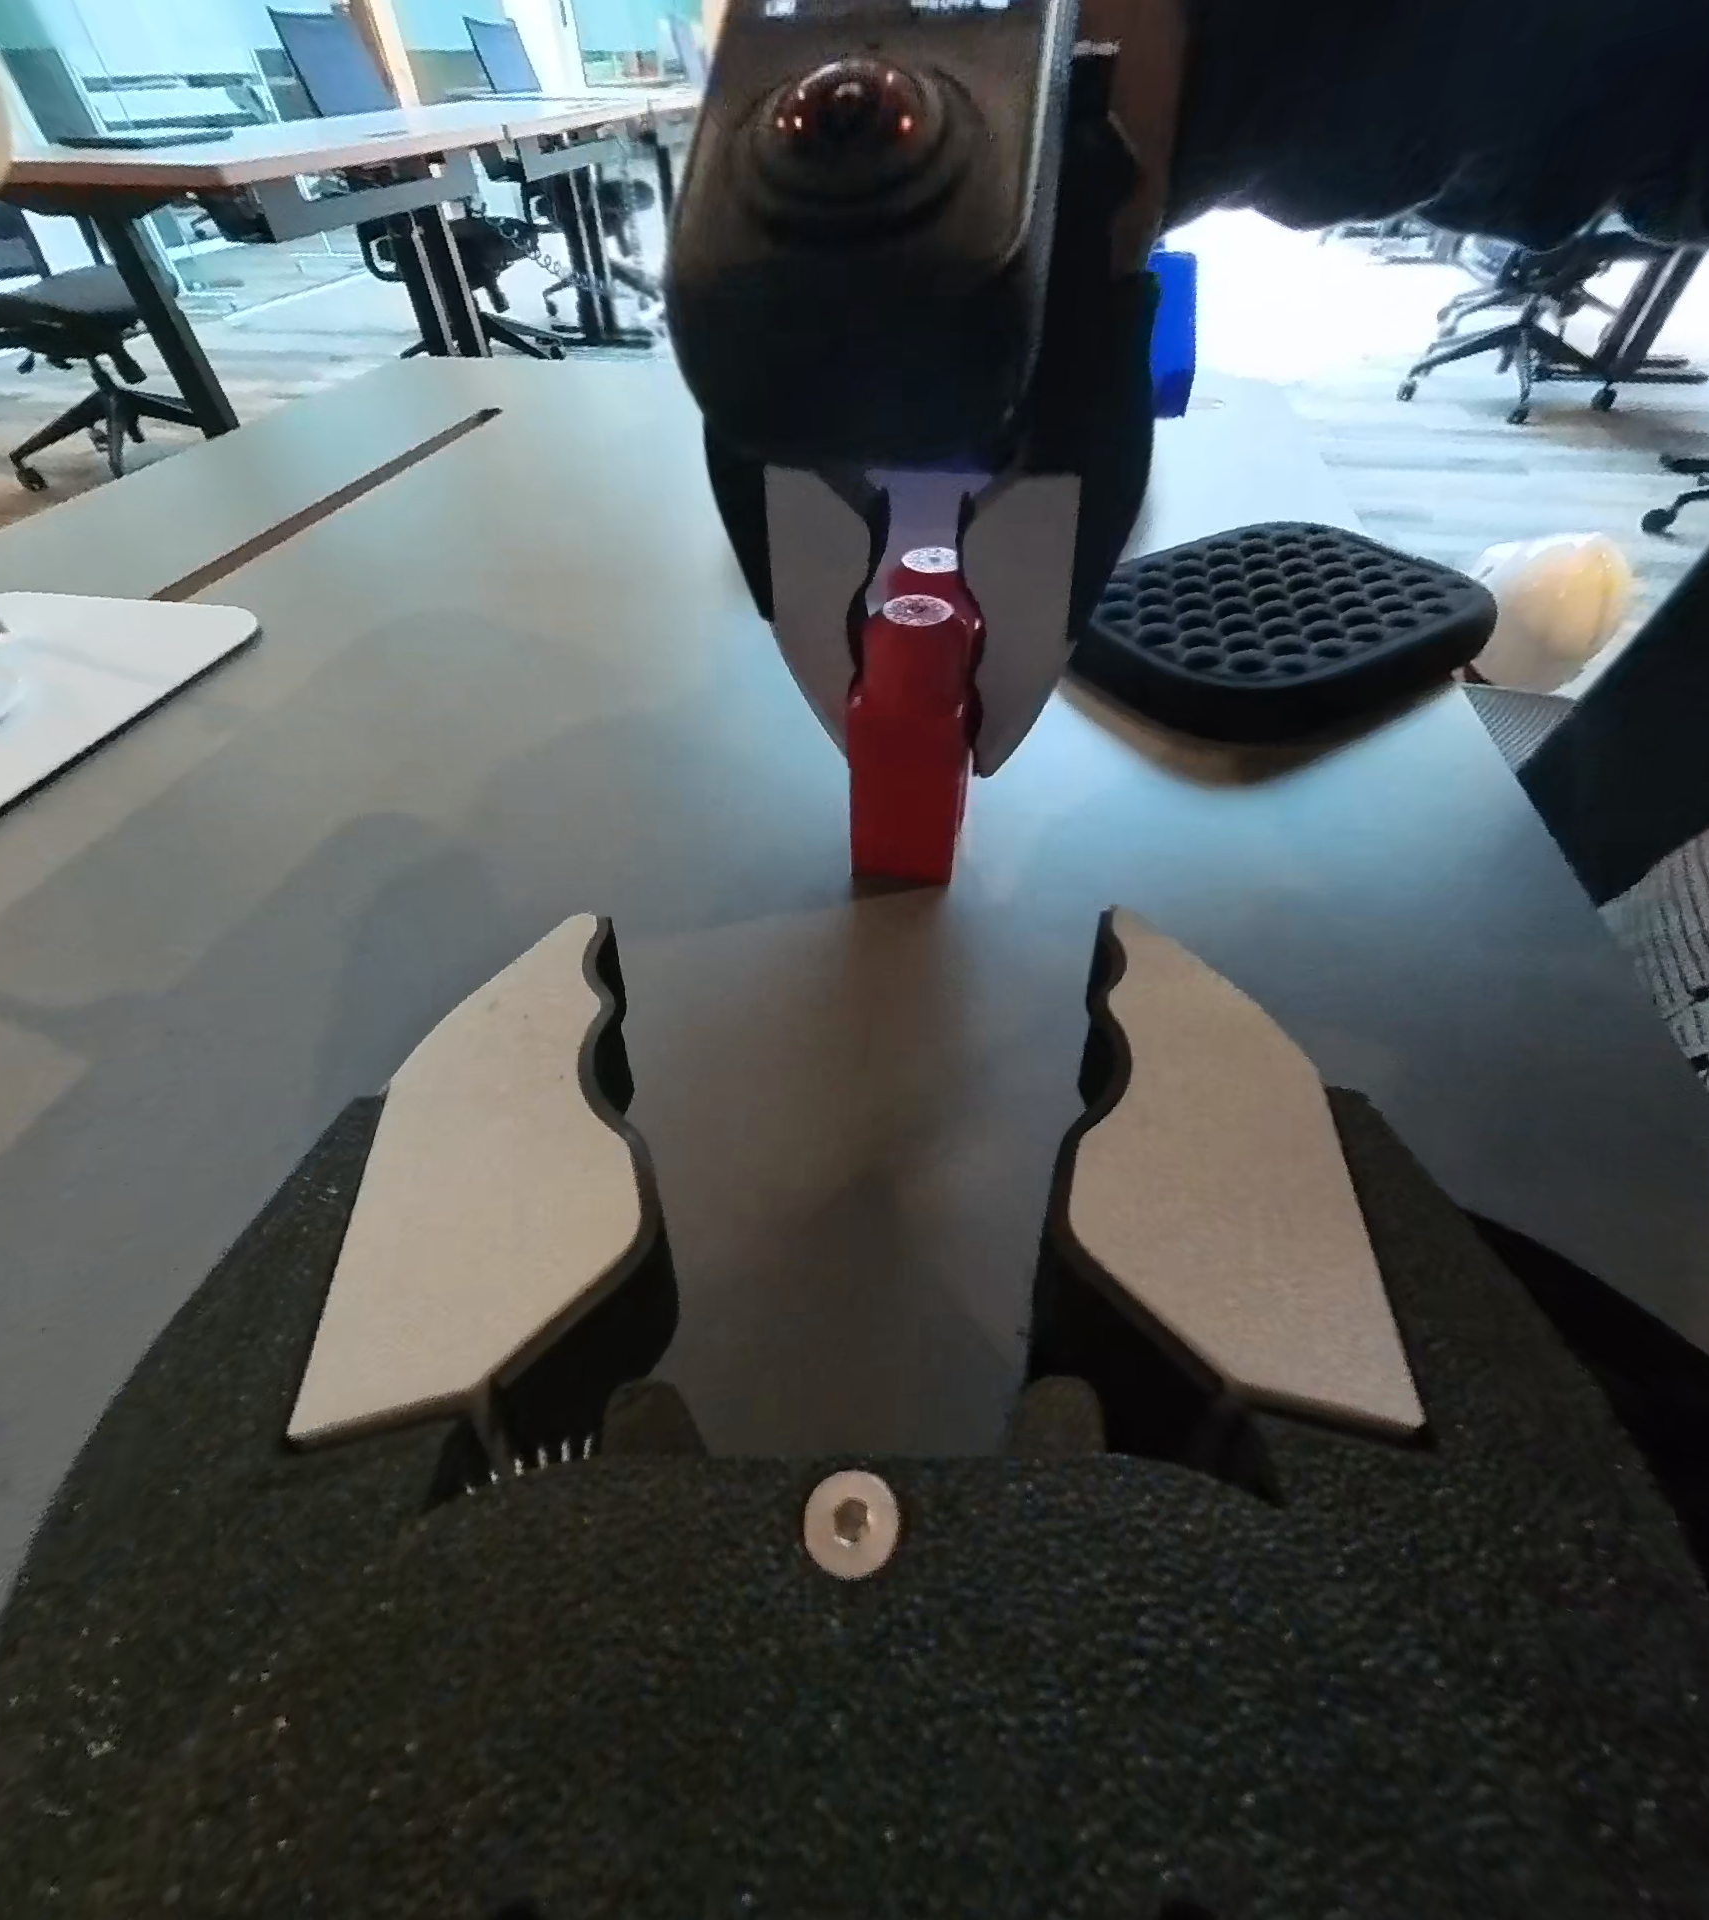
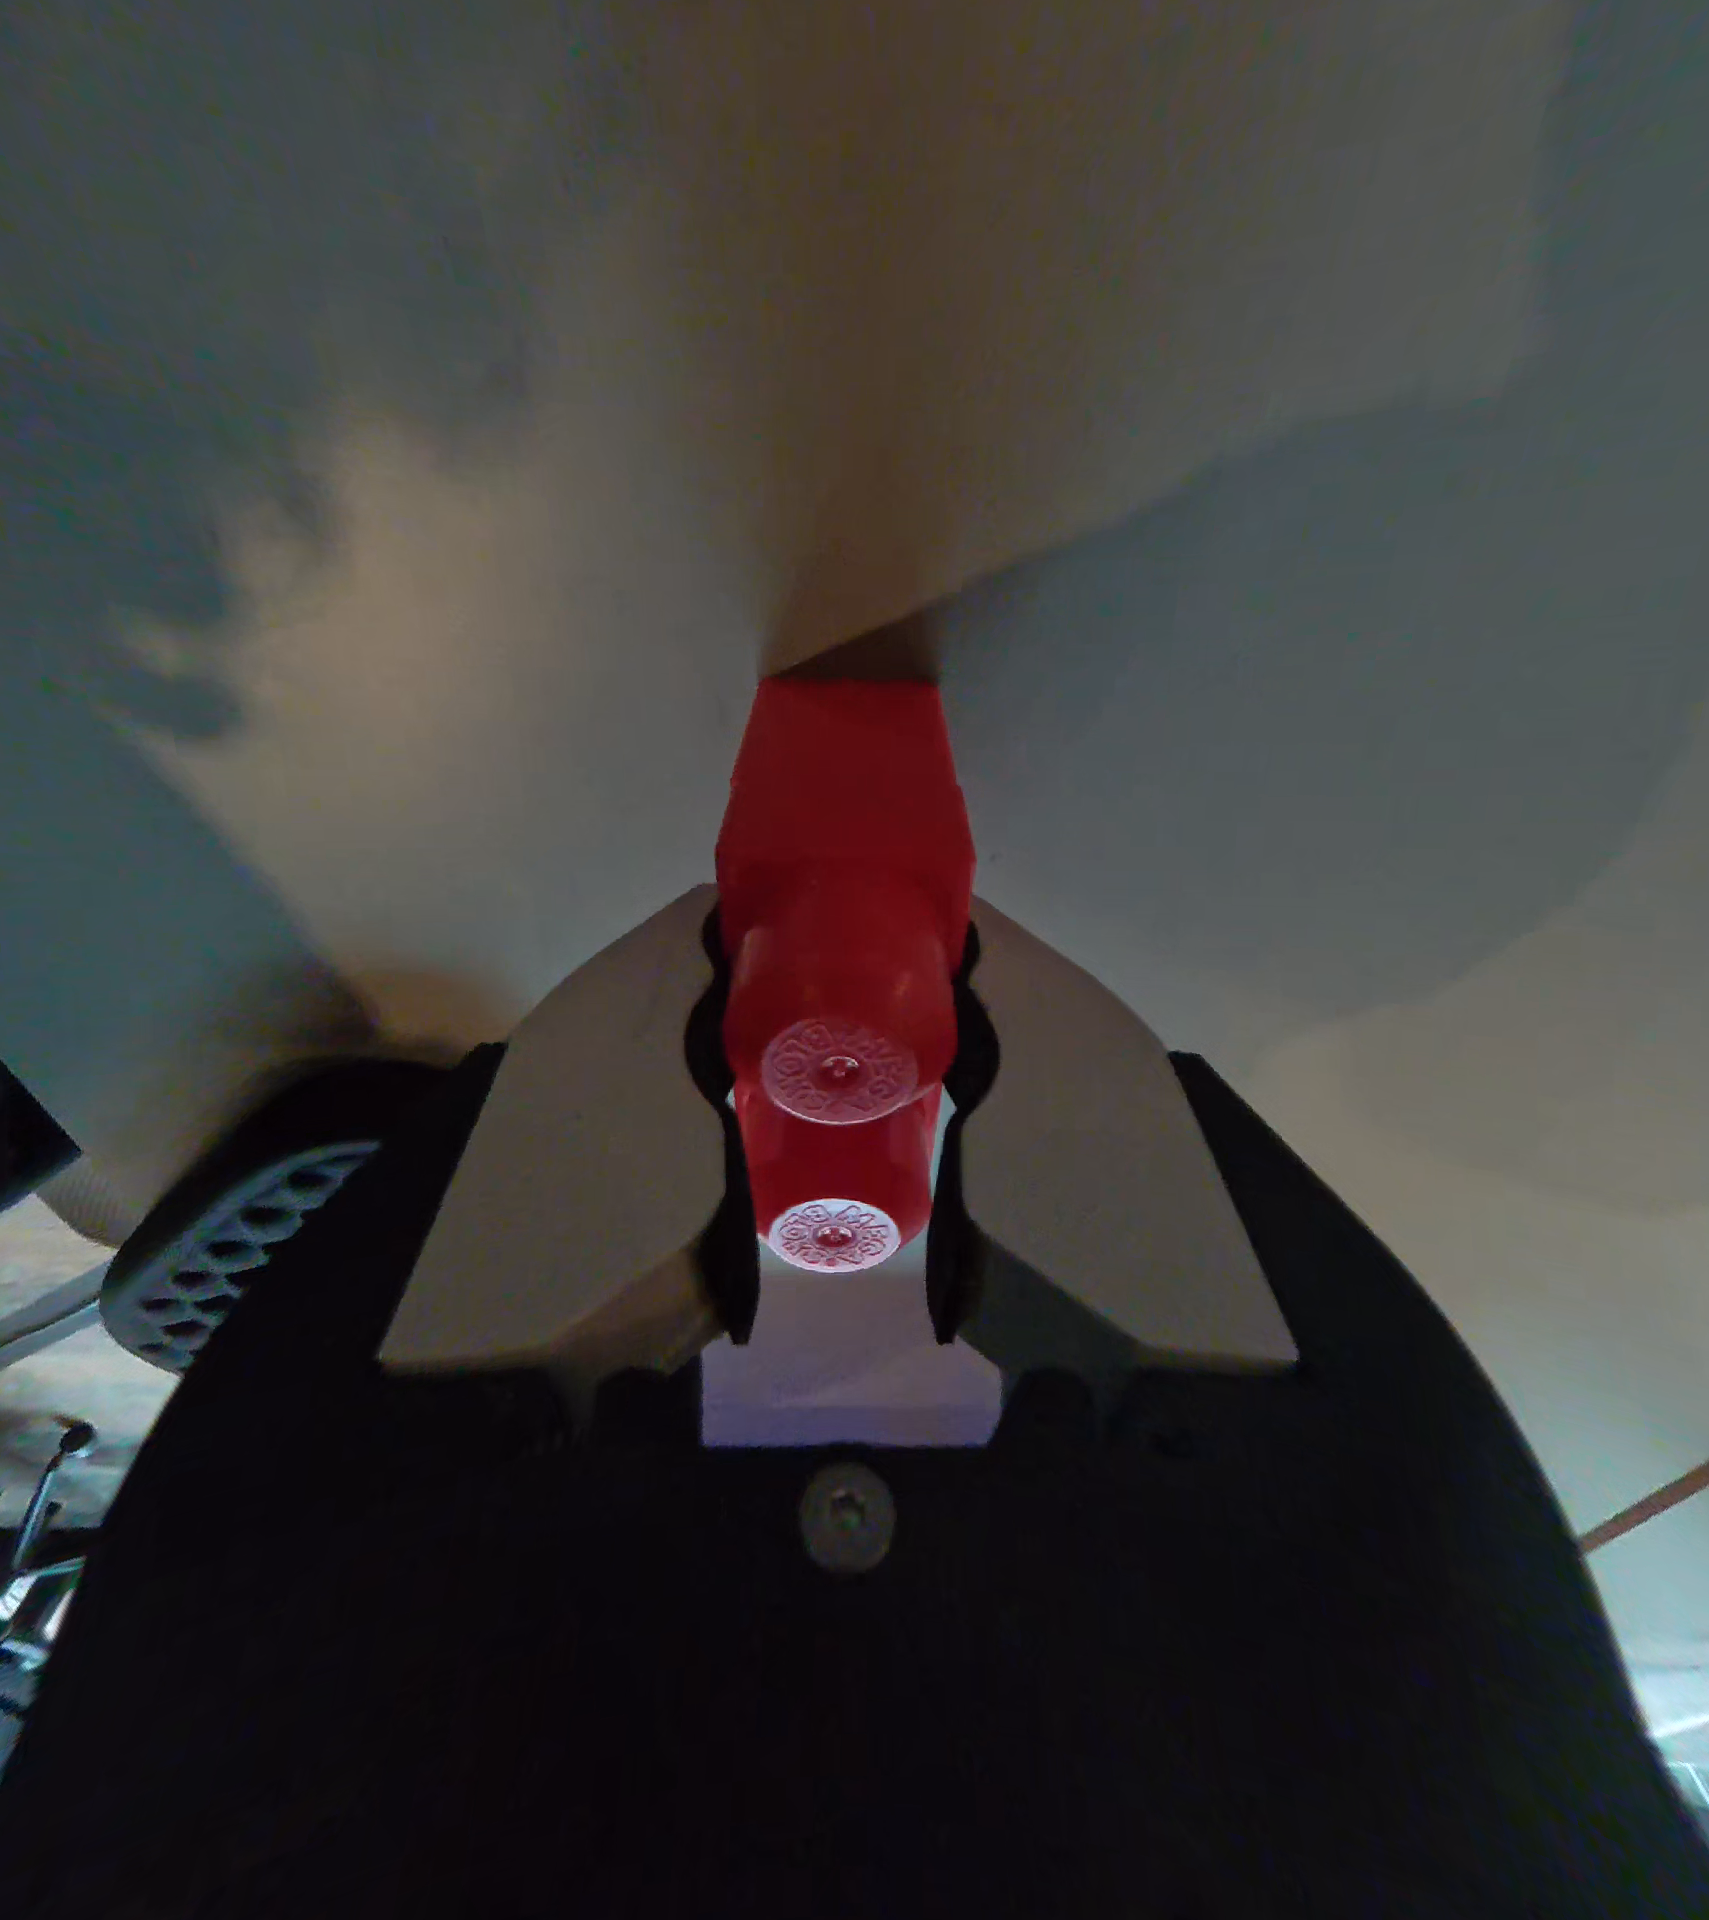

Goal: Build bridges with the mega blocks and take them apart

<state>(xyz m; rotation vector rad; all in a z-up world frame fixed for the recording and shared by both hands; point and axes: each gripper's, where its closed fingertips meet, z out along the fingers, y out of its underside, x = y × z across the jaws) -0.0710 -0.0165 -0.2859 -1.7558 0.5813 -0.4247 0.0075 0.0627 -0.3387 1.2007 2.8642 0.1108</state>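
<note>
My right gripper [image 2: 842, 1049] squeezes a red block [image 2: 845, 831] standing mid-desk [image 1: 414, 727], with raised writing on its studs; my left gripper [image 1: 855, 997] gapes wide.

Open-plan office bg: long wood-top desks [image 1: 310, 145] w/ black legs upper left of the frame, black swivel chairs [image 1: 50, 312] around them, glass partitions [image 1: 154, 52] behind. Patterned carpet [image 1: 1401, 436] upper right (daylight pretty bright there), more chairs [image 1: 1515, 332] too.
</note>
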